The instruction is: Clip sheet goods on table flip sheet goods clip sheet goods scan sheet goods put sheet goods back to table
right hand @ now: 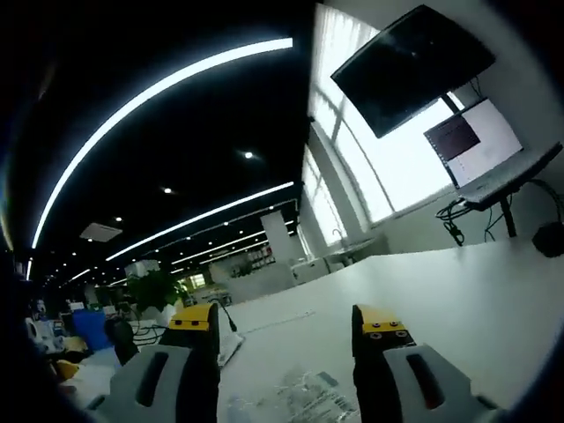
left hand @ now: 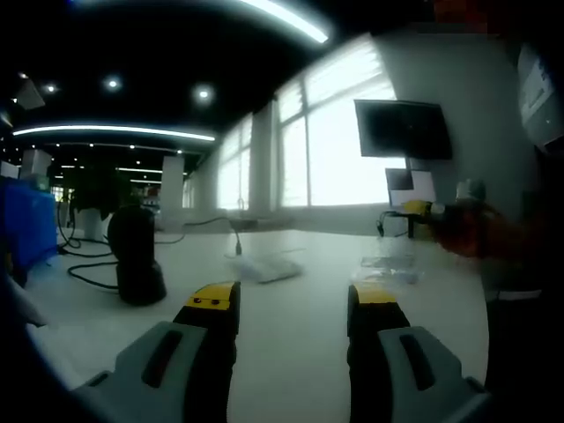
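A clear plastic sheet pack (left hand: 392, 264) lies flat on the white table (left hand: 300, 352), right of centre in the left gripper view. My left gripper (left hand: 293, 300) hovers open over bare table short of it, nothing between its yellow-tipped jaws. A blurred yellow and orange shape (left hand: 441, 220), seemingly the right gripper, hangs just above the pack. In the right gripper view the right gripper (right hand: 286, 322) is open and tilted upward. The clear pack (right hand: 291, 397) lies low between its jaws, untouched as far as I can see.
A black scanner on a stand (left hand: 132, 256) with cables stands at the left, and a white flat item (left hand: 269, 264) lies near the middle. A dark monitor (left hand: 401, 128) and a laptop (right hand: 471, 141) stand along the far edge. A blue bin (left hand: 26, 225) is far left.
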`<state>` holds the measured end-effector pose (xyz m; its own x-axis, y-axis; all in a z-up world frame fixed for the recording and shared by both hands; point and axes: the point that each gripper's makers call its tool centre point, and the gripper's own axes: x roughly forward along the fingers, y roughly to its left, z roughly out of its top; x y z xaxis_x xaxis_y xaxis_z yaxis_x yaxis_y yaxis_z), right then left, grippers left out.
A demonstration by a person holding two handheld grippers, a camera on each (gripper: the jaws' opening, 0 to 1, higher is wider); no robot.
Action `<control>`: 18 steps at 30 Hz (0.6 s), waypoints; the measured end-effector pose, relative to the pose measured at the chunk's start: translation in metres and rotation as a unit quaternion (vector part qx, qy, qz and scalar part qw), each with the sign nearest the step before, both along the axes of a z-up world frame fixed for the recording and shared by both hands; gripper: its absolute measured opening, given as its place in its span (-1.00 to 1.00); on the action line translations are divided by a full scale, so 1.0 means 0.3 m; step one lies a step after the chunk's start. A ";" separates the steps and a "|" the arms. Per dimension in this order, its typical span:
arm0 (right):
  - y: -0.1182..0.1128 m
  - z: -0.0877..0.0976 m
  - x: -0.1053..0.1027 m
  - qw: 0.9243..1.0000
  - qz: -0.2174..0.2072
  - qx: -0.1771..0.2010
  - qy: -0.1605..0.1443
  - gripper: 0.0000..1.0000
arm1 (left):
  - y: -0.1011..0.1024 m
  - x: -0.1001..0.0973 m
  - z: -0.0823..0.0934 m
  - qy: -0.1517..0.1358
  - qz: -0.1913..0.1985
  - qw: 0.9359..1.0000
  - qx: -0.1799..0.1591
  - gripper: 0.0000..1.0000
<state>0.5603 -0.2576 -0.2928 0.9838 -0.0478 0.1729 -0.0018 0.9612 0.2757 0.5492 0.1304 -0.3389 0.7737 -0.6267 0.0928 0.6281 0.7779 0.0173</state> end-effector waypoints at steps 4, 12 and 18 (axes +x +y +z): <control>0.027 0.002 0.026 0.999 0.039 -0.034 0.018 0.13 | 0.001 -0.001 0.001 -0.001 0.000 1.000 -0.001 -0.18; 0.097 -0.033 0.052 0.987 0.112 -0.102 0.052 0.15 | 0.000 -0.002 0.002 -0.002 -0.001 1.000 -0.001 -0.18; 0.146 -0.107 0.063 0.968 0.170 -0.155 0.098 0.17 | 0.001 -0.001 0.001 -0.001 0.000 1.000 0.000 -0.18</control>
<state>0.5791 -0.2139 -0.3249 0.9486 0.3097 -0.0648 -0.3103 0.9506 0.0005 0.5489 0.1306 -0.3386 0.7738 -0.6264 0.0941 0.6277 0.7782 0.0196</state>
